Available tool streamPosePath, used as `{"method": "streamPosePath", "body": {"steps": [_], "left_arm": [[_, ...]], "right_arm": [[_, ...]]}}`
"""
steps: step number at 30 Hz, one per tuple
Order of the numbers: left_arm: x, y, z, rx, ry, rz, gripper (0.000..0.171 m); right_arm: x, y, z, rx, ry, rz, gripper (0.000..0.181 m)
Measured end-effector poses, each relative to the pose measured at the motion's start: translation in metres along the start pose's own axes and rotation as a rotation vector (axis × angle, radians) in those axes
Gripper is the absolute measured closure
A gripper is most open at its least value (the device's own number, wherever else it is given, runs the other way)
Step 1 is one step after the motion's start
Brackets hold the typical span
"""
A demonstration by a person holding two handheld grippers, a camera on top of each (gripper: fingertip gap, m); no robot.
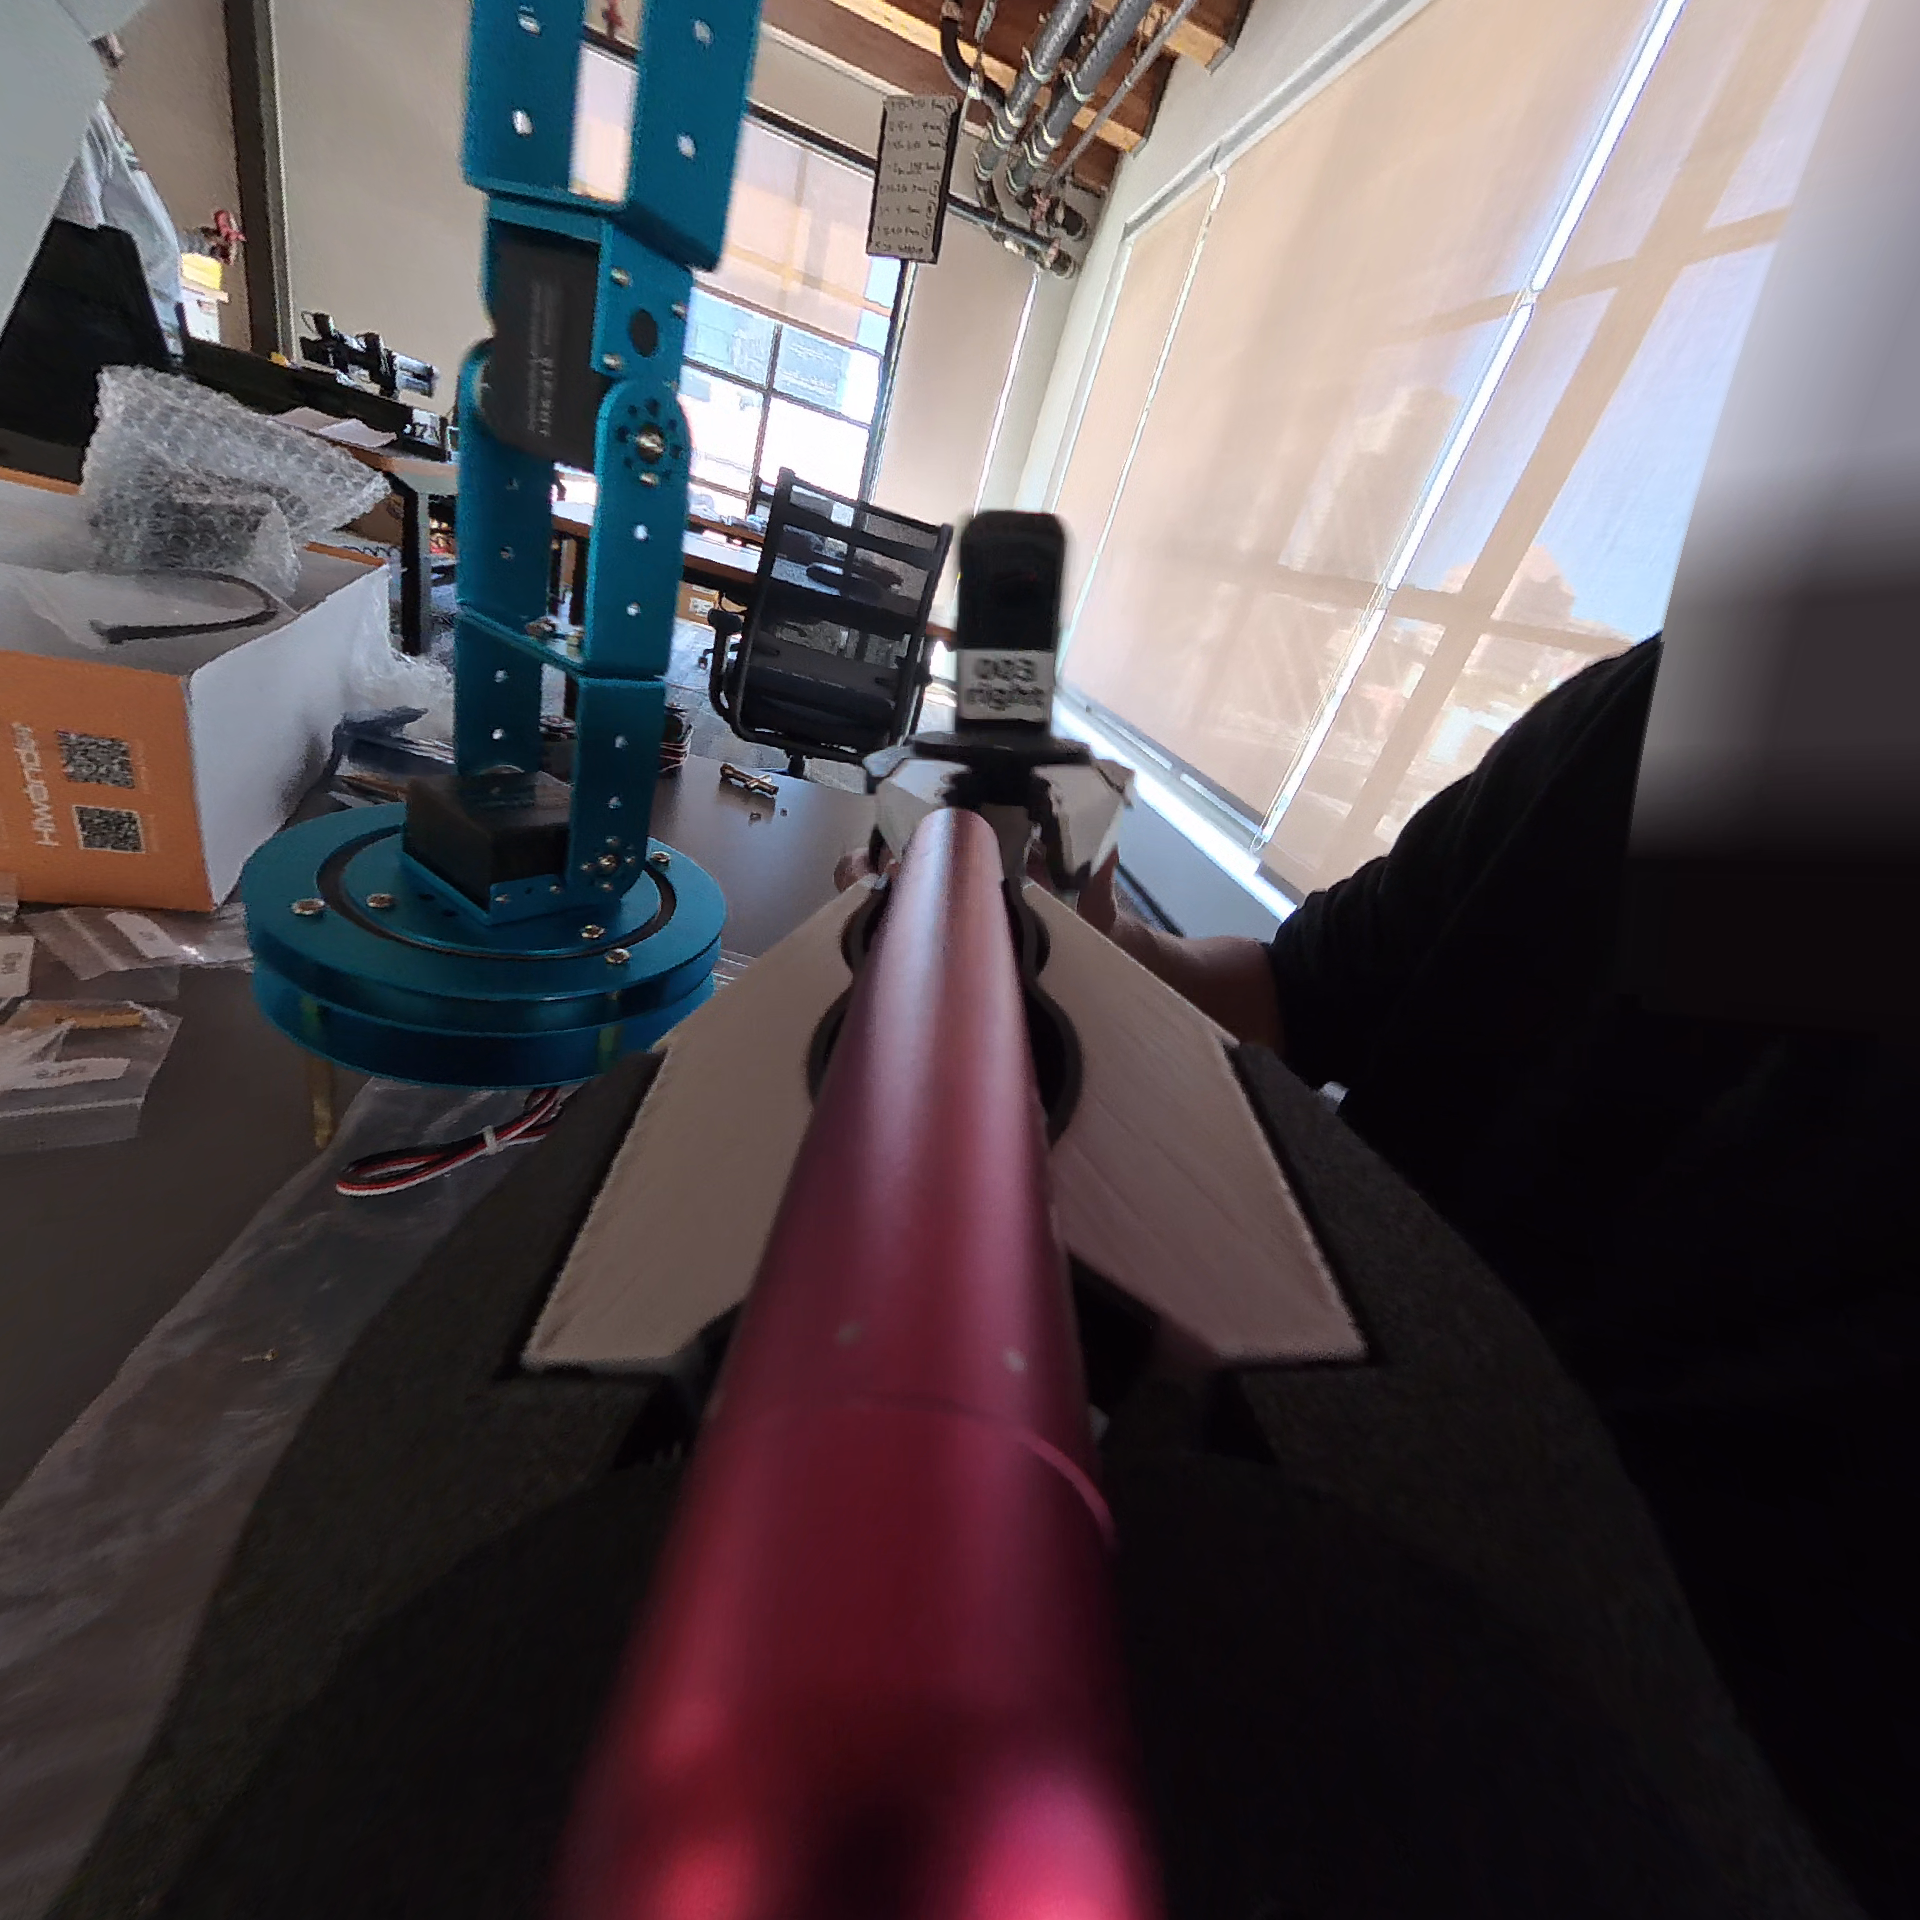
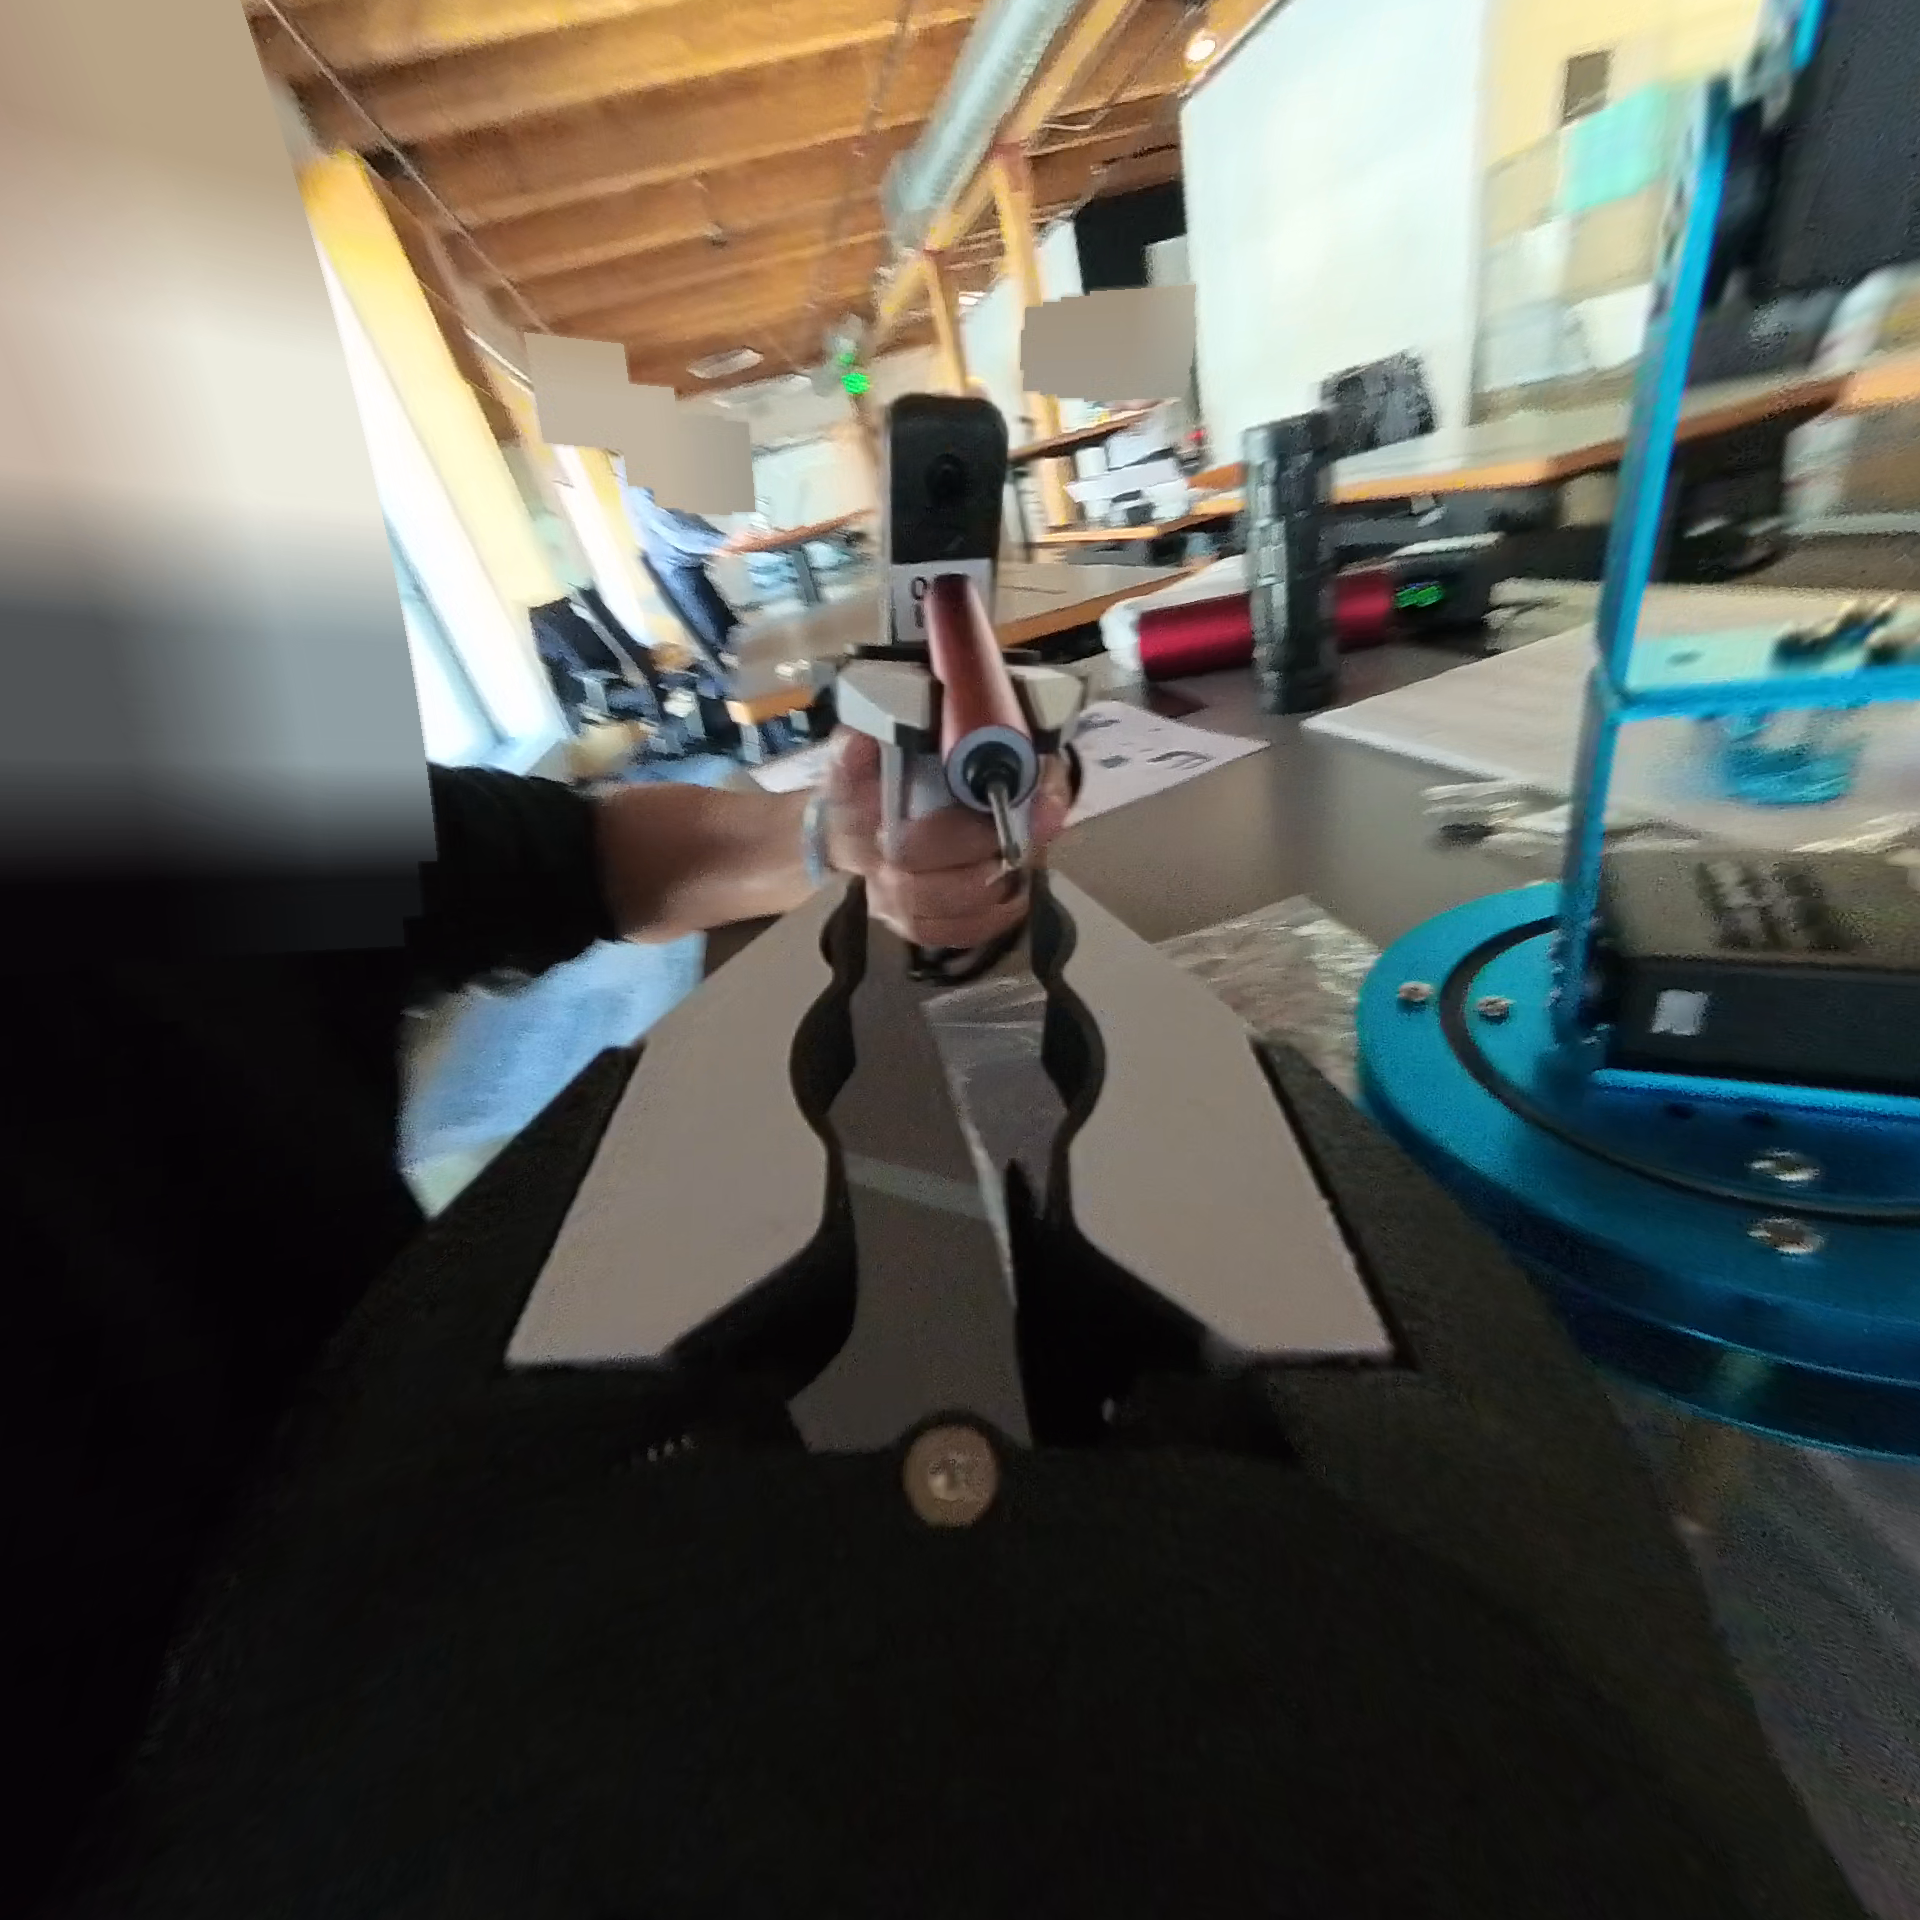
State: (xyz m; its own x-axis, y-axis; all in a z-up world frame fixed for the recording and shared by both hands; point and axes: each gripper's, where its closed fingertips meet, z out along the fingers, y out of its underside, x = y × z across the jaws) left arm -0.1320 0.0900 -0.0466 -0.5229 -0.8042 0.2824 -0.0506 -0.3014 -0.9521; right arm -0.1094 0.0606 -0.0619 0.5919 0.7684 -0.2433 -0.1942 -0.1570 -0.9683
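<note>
My left gripper [image 1: 951, 914] is shut on a long red screwdriver [image 1: 914, 1299], which runs forward between its white fingers [image 1: 748, 1122]. The screwdriver points at my right gripper [image 1: 997, 821], which faces it a short way ahead. In the right wrist view my right gripper [image 2: 945, 925] is open and empty. Beyond it a hand [image 2: 914, 862] holds the left gripper [image 2: 956, 707], with the screwdriver [image 2: 966, 665] and its metal bit [image 2: 1003, 831] pointing back at me. A blue metal robot arm on a round base [image 1: 478, 966] stands on the table, to the right in the right wrist view [image 2: 1662, 1174].
An orange and white box [image 1: 156, 769] with bubble wrap [image 1: 208, 468] sits at the left. A red, white and black wire [image 1: 447, 1153] lies by the blue base. A mesh office chair [image 1: 831, 634] stands behind the table. A dark-sleeved arm [image 1: 1455, 987] is at the right.
</note>
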Motion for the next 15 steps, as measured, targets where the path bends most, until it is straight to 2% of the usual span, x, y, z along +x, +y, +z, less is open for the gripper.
{"method": "streamPosePath", "body": {"steps": [5, 11, 15], "left_arm": [[0.005, -0.003, 0.006, 0.000, -0.003, 0.069, 0.149], [0.010, -0.003, 0.010, 0.000, 0.004, 0.119, 0.149], [0.011, -0.002, 0.012, -0.008, 0.002, 0.142, 0.149]], "right_arm": [[-0.009, -0.007, -0.006, 0.040, -0.167, 0.204, 0.159], [-0.008, -0.007, -0.007, 0.040, -0.159, 0.192, 0.177], [-0.007, -0.005, -0.007, 0.031, -0.148, 0.178, 0.179]]}}
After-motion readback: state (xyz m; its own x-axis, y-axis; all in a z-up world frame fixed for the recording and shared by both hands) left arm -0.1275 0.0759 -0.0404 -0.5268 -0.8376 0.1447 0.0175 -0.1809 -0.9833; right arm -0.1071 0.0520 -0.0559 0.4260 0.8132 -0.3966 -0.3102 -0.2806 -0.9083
